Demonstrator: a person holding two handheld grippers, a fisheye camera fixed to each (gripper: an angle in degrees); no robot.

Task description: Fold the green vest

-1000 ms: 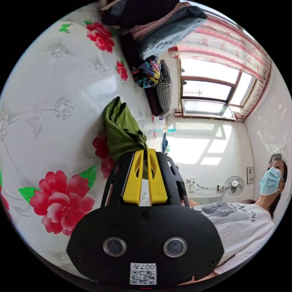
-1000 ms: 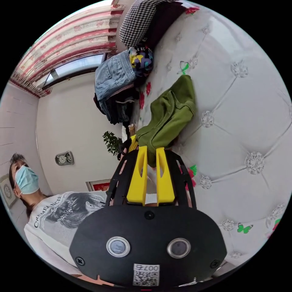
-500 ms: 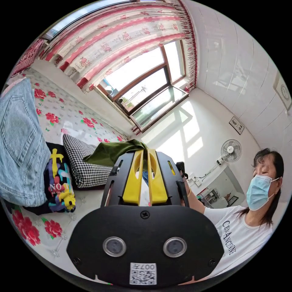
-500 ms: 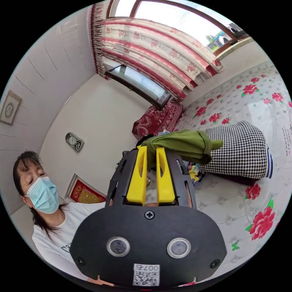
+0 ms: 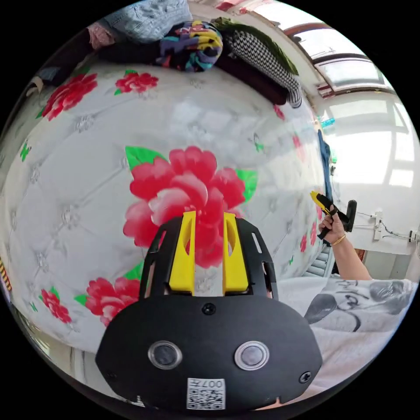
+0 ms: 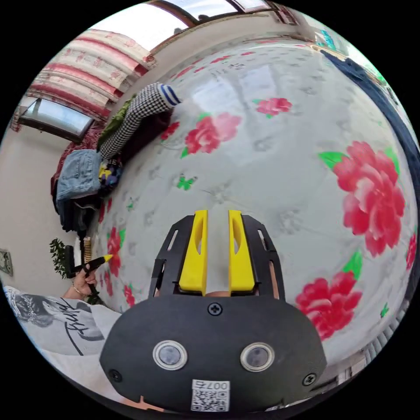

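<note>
The green vest (image 5: 262, 43) has left both grippers and now lies on the houndstooth garment (image 5: 267, 61) atop the far pile. Left gripper (image 5: 209, 218) and right gripper (image 6: 217, 216) hover, jaws apart, above the bed (image 6: 271, 183), well inside its edges.

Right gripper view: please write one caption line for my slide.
Open right gripper above the floral bedspread; green vest on the houndstooth garment.
</note>
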